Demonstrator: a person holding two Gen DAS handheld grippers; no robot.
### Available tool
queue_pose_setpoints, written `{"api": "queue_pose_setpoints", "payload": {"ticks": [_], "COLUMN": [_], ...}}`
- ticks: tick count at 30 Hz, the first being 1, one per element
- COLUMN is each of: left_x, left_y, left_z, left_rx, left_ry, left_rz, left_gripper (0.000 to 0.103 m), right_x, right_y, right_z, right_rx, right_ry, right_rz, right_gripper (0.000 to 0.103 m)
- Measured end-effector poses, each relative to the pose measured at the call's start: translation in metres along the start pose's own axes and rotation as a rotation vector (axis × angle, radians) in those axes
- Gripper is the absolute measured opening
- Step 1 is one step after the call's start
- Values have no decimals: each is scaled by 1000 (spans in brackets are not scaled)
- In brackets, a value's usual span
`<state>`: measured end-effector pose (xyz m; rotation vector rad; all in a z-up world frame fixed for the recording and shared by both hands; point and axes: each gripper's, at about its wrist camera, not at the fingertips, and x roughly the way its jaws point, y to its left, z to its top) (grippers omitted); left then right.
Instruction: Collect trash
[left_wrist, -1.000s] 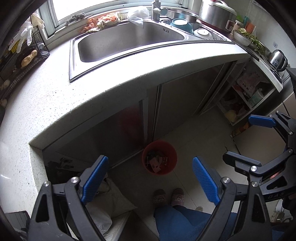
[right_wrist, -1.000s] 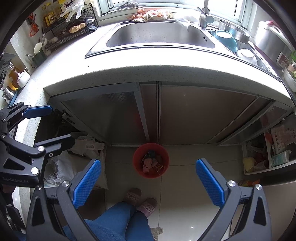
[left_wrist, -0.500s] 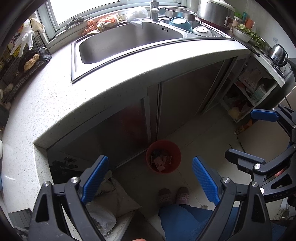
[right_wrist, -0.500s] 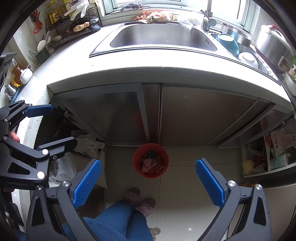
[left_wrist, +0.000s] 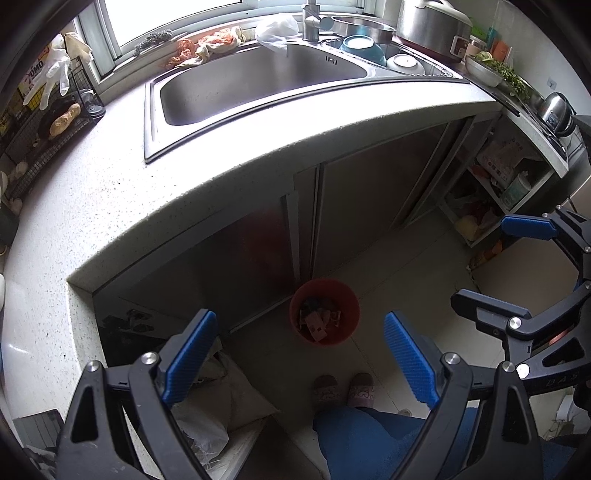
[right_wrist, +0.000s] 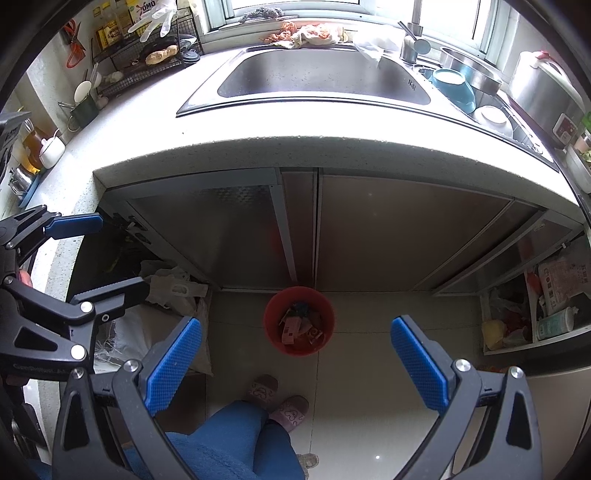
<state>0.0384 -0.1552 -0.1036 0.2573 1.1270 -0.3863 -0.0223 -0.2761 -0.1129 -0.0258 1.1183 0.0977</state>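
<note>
Nearest the lens, the left gripper (left_wrist: 297, 352) hangs high above the floor with its black frame angled down and its two ribbed blue pads (left_wrist: 188, 356) spread wide, nothing between them. The right gripper (right_wrist: 295, 360) is held the same way, its textured blue fingers (right_wrist: 419, 363) far apart and empty; each tool also shows at the edge of the other's view, side by side at about the same height.

Below them are the person's blue trousers (right_wrist: 236, 443) and a pair of pink patterned slippers (right_wrist: 279, 400) on pale glossy floor tiles (right_wrist: 369, 369).

Just beyond the slippers stands the round red plastic bin (right_wrist: 271, 332), upright with its mouth facing up, on the floor right in front of the brushed metal cabinet doors (right_wrist: 388, 229). Inside lies crumpled trash (right_wrist: 299, 325): pinkish cartons and dark wrappers, jumbled with no single direction.

A white sack (left_wrist: 221, 398) slumps on the floor to the left of the bin.

Above the doors runs the speckled white stone countertop (left_wrist: 92, 192), smooth with a thick rounded edge. Set into it is the stainless steel sink (left_wrist: 240, 85), with orange and cream rags (left_wrist: 210, 44) and a crumpled white plastic bag (left_wrist: 275, 31) on its far rim, beside the tap. To the right of the basin, a teal bowl (right_wrist: 454, 88) sits upside down.
</note>
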Motion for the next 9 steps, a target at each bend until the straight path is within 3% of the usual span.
{"api": "queue_pose_setpoints", "payload": {"ticks": [9], "left_x": [-5], "left_y": [1], "left_z": [-3], "left_rx": [-5], "left_ry": [-9], "left_rz": [-4], "left_gripper": [91], "right_x": [-3], "right_y": [-1], "right_z": [-1], "right_rx": [-6], "right_ry": [3], "right_rz": [-5], "right_gripper": [102]}}
